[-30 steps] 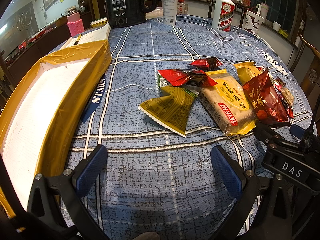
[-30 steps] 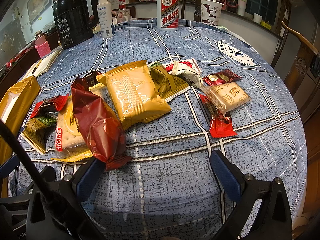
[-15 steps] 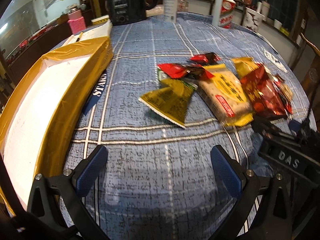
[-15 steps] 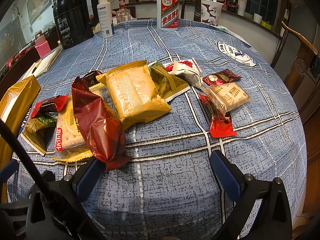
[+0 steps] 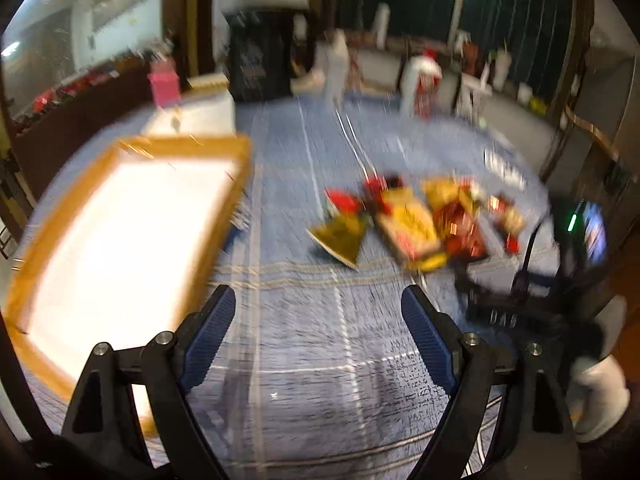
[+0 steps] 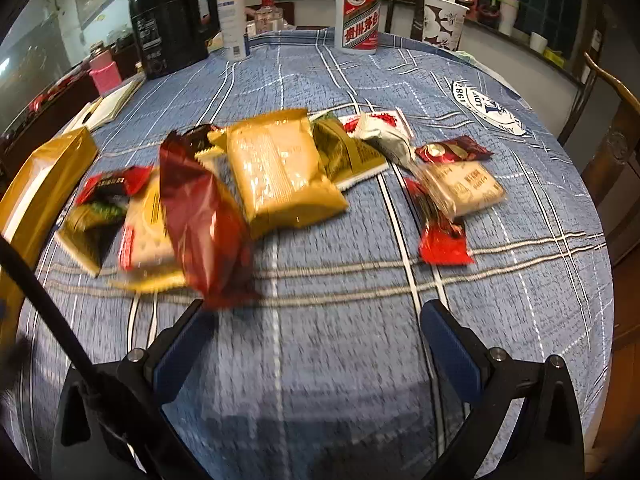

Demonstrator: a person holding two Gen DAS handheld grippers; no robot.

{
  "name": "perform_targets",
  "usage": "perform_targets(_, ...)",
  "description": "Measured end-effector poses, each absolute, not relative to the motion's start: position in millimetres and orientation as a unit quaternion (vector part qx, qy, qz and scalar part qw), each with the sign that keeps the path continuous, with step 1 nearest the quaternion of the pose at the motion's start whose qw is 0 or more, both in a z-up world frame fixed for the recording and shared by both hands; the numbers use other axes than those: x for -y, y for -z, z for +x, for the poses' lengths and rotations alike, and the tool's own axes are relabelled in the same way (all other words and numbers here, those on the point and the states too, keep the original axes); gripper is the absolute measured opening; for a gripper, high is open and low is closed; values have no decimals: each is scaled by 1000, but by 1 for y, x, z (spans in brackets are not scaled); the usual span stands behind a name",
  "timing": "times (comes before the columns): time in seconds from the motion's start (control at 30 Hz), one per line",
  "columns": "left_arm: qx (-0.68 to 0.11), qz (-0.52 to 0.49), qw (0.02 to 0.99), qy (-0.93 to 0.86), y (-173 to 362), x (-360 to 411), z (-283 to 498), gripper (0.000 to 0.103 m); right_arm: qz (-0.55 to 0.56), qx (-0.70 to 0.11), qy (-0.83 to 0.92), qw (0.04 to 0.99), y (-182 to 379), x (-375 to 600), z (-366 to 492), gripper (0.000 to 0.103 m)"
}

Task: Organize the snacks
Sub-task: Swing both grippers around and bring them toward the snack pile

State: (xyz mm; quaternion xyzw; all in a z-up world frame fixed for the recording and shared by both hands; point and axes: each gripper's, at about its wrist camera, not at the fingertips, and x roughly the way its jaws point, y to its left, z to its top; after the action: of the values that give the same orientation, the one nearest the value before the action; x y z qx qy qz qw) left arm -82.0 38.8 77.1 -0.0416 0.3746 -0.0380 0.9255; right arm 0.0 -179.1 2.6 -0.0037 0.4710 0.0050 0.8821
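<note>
- Clearly readable writing is found mostly in the right wrist view: red Chinese characters are printed on the label of the white bottle [image 6: 357,10] with the red cap, standing at the far edge of the blue plaid tablecloth [image 6: 340,344].
- On a round white emblem [image 6: 486,108] printed on the cloth, the digits "1867" can be made out; the lettering around them is too curved to be read.
- Small white text is carried on the black kettle [image 6: 173,18] and on the white spray bottle [image 6: 233,20] beside it, but neither can be deciphered.
- The snacks lie in a loose pile in the middle of the cloth: a dark red packet [image 6: 202,220] partly over a cracker packet [image 6: 146,236] with a red label, a large gold packet [image 6: 280,172], a green-gold packet [image 6: 346,152], a white packet [image 6: 384,136], a clear biscuit packet [image 6: 464,188] with brown print, and a bright red wrapper [image 6: 442,240]. Their print is blurred.
- The gold-rimmed tray [image 5: 120,236], white inside, sits left of the pile and is cut off at the frame edge.
- The left gripper [image 5: 318,340] is seen closing, its blue pads apart with only cloth between them; nothing is held.
- The right gripper [image 6: 316,354] is spread wide above bare cloth just before the dark red packet, which is not grasped.
- The left wrist view is heavily smeared; "DAS" on the other gripper's body is barely legible there.
</note>
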Motion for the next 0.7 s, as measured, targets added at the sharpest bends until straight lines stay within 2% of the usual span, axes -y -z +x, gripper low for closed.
perform_targets(0.1, -347, -50, 935, 48, -105, -62, -102, 85, -15, -471, -13, 882, -3, 185, -10, 101)
perform_targets(0.17, -331, -52, 941, 47, -117, -73, -109, 85, -20, -464, -5, 885, -9, 193, -20, 93)
perform_targets(0.3, -311, -70, 946, 53, -131, -90, -103, 85, 15, -422, -31, 906, -43, 217, -40, 85)
perform_targets(0.47, -336, -84, 935, 73, -138, -90, -67, 85, 26, -393, -88, 915, -73, 204, -38, 80)
perform_targets(0.57, -364, -68, 925, 83, -128, -78, -44, 84, 17, -398, -113, 910, -74, 185, -26, 67)
perform_targets(0.6, -372, -63, 922, 88, -124, -73, -40, 79, 20, -402, -120, 908, -72, 180, -21, 62)
perform_targets(0.7, -398, -54, 910, 103, -108, -59, -21, 76, 41, -401, -133, 905, -67, 174, -9, 62)
